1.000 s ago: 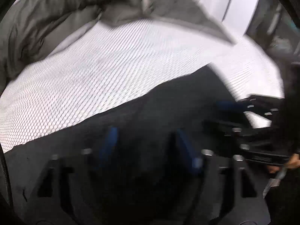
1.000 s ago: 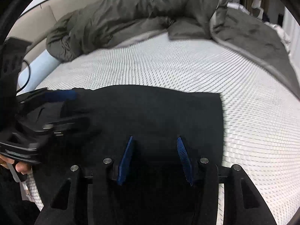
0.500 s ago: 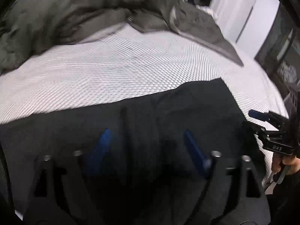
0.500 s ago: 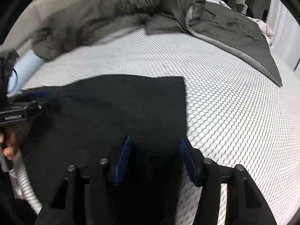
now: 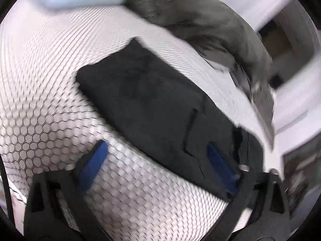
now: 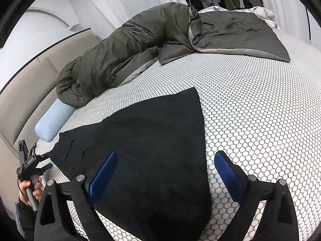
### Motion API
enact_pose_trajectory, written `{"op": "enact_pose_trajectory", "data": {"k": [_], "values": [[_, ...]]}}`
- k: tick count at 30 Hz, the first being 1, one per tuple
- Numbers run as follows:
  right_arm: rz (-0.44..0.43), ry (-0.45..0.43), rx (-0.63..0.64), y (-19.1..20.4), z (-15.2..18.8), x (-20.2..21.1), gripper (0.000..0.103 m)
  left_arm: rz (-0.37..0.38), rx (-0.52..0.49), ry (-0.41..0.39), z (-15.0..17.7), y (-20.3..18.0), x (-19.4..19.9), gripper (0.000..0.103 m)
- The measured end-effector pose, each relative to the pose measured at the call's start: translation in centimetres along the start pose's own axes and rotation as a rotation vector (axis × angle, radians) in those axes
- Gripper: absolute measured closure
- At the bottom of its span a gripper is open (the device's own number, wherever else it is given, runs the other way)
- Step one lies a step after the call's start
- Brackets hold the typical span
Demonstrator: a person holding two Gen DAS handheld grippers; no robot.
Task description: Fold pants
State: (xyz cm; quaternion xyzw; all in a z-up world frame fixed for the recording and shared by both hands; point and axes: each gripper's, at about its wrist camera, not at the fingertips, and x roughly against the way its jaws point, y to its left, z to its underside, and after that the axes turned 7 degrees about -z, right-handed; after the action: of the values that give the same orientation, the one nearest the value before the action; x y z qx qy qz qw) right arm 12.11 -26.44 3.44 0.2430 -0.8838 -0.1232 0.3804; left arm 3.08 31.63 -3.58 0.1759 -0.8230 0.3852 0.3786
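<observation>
On the honeycomb mattress [image 5: 40, 104], left wrist view: black pants [image 5: 152, 104] lie flat, left gripper [image 5: 158, 160] jaws opening wide, empty. Right wrist view: right gripper [image 6: 170, 172] jaws opening wide over the pants [image 6: 148, 140], gripping nothing.

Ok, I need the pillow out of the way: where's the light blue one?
In the right wrist view, the light blue pillow lies far left, against the headboard, under the grey duvet's end.

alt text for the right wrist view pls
Black pants lie flat on a white honeycomb-patterned mattress, under the right gripper, whose blue-padded jaws are opening with nothing clamped. A rumpled grey duvet and pale blue bolster sit behind.
</observation>
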Motion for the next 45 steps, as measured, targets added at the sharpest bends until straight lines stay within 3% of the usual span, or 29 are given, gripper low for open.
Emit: {"op": "enact_pose_trajectory", "data": {"k": [1, 3, 5, 7, 8, 11, 14, 20, 23, 25, 27, 29, 31, 33, 35, 38, 39, 41, 44, 45], "values": [[0.0, 0.0, 0.004, 0.1, 0.0, 0.0, 0.005, 0.022, 0.027, 0.001, -0.4, 0.7, -0.4, 0.017], [-0.005, 0.007, 0.011, 0.2, 0.3, 0.0, 0.005, 0.026, 0.099, -0.002, -1.7, 2.0, -1.6, 0.033], [-0.014, 0.017, 0.02, 0.4, 0.4, -0.2, 0.005, 0.011, 0.173, -0.025, -3.1, 2.8, -2.3, 0.071], [-0.036, 0.024, 0.018, 0.4, 0.4, -0.5, 0.005, -0.009, 0.208, -0.047, -4.0, 3.0, -2.8, 0.095], [-0.052, 0.029, 0.01, 0.3, 0.3, -0.7, 0.005, -0.012, 0.207, -0.059, -4.1, 2.8, -2.8, 0.097], [-0.059, 0.024, 0.008, 0.4, 0.4, -0.4, 0.005, -0.053, 0.075, -0.165, -3.7, -0.4, -0.9, 0.1], [-0.057, 0.018, 0.008, 0.4, 0.4, -0.1, 0.005, 0.01, -0.061, -0.233, -2.8, -5.0, 2.3, 0.102], [-0.049, 0.003, 0.004, 0.3, 0.5, 0.2, 0.005, 0.201, -0.312, -0.264, 2.3, -18.8, 6.9, 0.101], [-0.041, -0.012, -0.01, -0.1, 0.4, 0.7, 0.005, 0.313, -0.426, -0.197, 6.5, -24.9, 7.3, 0.101], [-0.03, -0.028, -0.032, -0.9, 0.3, 1.2, 0.005, 0.407, -0.542, -0.095, 11.1, -29.9, 6.3, 0.1], [-0.029, -0.035, -0.056, -1.8, 0.2, 1.6, 0.005, 0.425, -0.656, 0.012, 15.2, -33.6, 4.6, 0.089], [-0.026, -0.036, -0.077, -2.8, 0.2, 1.9, 0.005, 0.432, -0.757, 0.096, 18.4, -35.6, 3.2, 0.061], [-0.009, -0.029, -0.082, -3.7, 0.3, 2.1, 0.005, 0.419, -0.813, 0.103, 20.1, -35.9, 3.1, 0.058], [0.017, -0.008, -0.093, -4.8, 0.6, 2.4, 0.005, 0.405, -0.843, 0.066, 20.1, -35.7, 3.8, 0.046], [0.025, 0.008, -0.116, -5.6, 0.9, 2.5, 0.005, 0.392, -0.793, 0.011, 19.4, -33.9, 4.8, 0.021], [0.009, 0.018, -0.118, -5.8, 1.1, 2.8, 0.005, 0.309, -0.739, -0.066, 16.6, -31.2, 4.2, 0.019], [0.0, 0.022, -0.108, -5.5, 1.2, 2.8, 0.005, 0.223, -0.747, -0.089, 16.0, -30.0, 3.2, 0.019], [-0.056, 0.037, -0.089, -4.5, 1.5, 2.9, 0.005, 0.131, -0.735, -0.087, 14.1, -28.8, 0.7, 0.019], [-0.145, 0.06, -0.036, -2.5, 1.8, 2.5, 0.019, 0.056, -0.717, -0.06, 12.5, -27.2, -2.3, 0.019], [-0.172, 0.08, -0.017, -1.7, 2.0, 2.2, 0.029, 0.038, -0.712, -0.053, 12.1, -26.7, -3.0, 0.019]]}}
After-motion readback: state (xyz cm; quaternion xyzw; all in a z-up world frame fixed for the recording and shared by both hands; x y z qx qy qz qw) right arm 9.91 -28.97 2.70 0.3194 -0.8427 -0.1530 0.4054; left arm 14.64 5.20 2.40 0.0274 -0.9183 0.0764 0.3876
